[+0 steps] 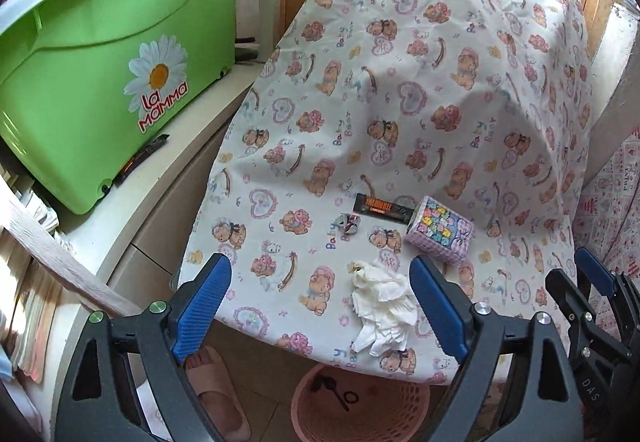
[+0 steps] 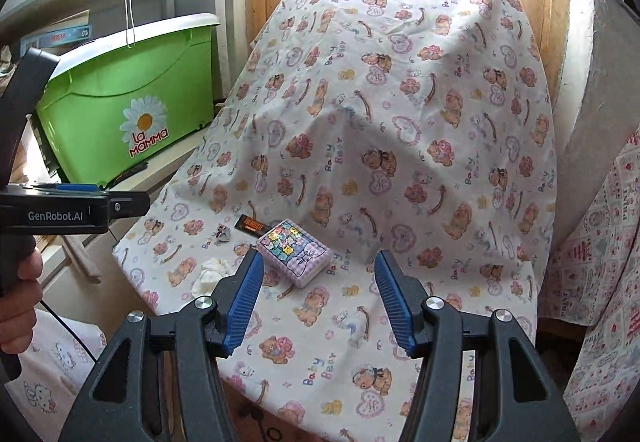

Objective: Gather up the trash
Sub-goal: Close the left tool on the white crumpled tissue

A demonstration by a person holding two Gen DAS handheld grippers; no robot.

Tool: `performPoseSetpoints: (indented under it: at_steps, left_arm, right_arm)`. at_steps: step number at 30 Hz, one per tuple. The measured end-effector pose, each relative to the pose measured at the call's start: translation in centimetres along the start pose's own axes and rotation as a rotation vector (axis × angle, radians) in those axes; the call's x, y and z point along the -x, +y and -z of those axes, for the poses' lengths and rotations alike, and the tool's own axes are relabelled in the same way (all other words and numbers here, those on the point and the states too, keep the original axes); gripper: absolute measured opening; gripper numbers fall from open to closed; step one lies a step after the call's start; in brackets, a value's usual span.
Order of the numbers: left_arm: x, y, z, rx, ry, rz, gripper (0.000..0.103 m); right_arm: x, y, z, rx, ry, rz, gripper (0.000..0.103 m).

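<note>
Left wrist view
Left gripper (image 1: 320, 306): jaws spread wide, nothing between them; it hangs above the near edge of the cloth-covered table (image 1: 400, 81).
Crumpled tissue (image 1: 382, 308): lies on the cloth between the blue pads, closer to the right-hand pad; its long axis runs near-to-far, with the loose tail pointing toward the table's near edge.
Small crumpled wrapper (image 1: 349, 222): farther in, well apart from the tissue; no clear axis.
Dark flat wrapper (image 1: 386, 207): just beyond it, long axis across the view, right end touching or slipping behind the tissue pack (image 1: 439, 229).
Pink basket (image 1: 360, 400): on the floor below the table edge, directly under the tissue's side.
Right gripper (image 1: 592, 274): seen at the right margin, well apart from the tissue.

Right wrist view
Right gripper (image 2: 318, 302): jaws apart, empty, aimed at bare cloth just past the tissue pack (image 2: 294, 252).
Crumpled tissue (image 2: 212, 274): left of this gripper's left pad, outside its span.
Left gripper (image 2: 120, 201): side-on at the left; its opening cannot be judged from here.

Judgement
Nearer arm: the left one; the tissue already sits inside its span, so a straight descent should suffice.
</note>
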State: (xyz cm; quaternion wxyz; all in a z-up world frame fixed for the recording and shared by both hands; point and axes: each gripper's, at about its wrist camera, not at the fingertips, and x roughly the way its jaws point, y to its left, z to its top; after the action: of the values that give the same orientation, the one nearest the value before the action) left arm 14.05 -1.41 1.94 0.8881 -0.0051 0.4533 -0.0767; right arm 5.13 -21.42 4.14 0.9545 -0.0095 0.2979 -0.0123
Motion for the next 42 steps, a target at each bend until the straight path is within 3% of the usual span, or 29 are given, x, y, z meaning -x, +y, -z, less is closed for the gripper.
performPoseSetpoints:
  at_steps: [6,11,16,18,21,26,30,35,37,39,42]
  left_arm:
    - [-2.9,0.4,1.0,0.016,0.061,-0.023,0.089]
    - [-3.2,0.9,0.6,0.066,0.063,0.026,0.088]
    - [-4.5,1.5,0.3,0.108,0.110,0.051,0.069]
    - [-4.8,1.2,0.6,0.118,0.144,0.094,0.060]
    - [-4.9,-0.6,1.3,0.052,0.167,0.119,0.052]
    - [-4.9,-3.8,2.1,-0.078,0.138,0.061,0.052]
    - [-6.0,-4.5,2.5,-0.068,0.191,0.096,0.056]
    - [-7.8,-5.0,2.8,-0.045,0.254,0.135,0.052]
    - [-8.2,-5.2,2.5,-0.029,0.264,0.150,0.031]
    - [-8.3,-5.5,2.1,-0.035,0.266,0.160,0.003]
    - [-7.4,-5.3,1.6,-0.047,0.227,0.149,0.000]
  right_arm:
    - [-3.6,-1.5,2.0,-0.068,0.100,-0.015,0.060]
    - [-4.6,-3.4,1.6,-0.171,0.118,-0.035,0.061]
    - [-5.4,-4.3,1.3,-0.206,0.127,-0.020,0.063]
    - [-5.7,-4.5,1.2,-0.213,0.135,-0.022,0.063]
    - [-6.2,-4.7,1.3,-0.221,0.148,-0.015,0.063]
    - [-6.8,-4.6,1.5,-0.222,0.176,-0.021,0.063]
    - [-6.9,-4.5,1.5,-0.218,0.183,-0.019,0.064]
    - [-7.0,-4.5,1.5,-0.213,0.184,-0.018,0.064]
    - [-7.1,-4.4,1.5,-0.204,0.184,-0.010,0.064]
    - [-7.1,-4.3,1.5,-0.198,0.184,-0.008,0.065]
    - [-7.0,-4.2,1.4,-0.198,0.183,-0.014,0.065]
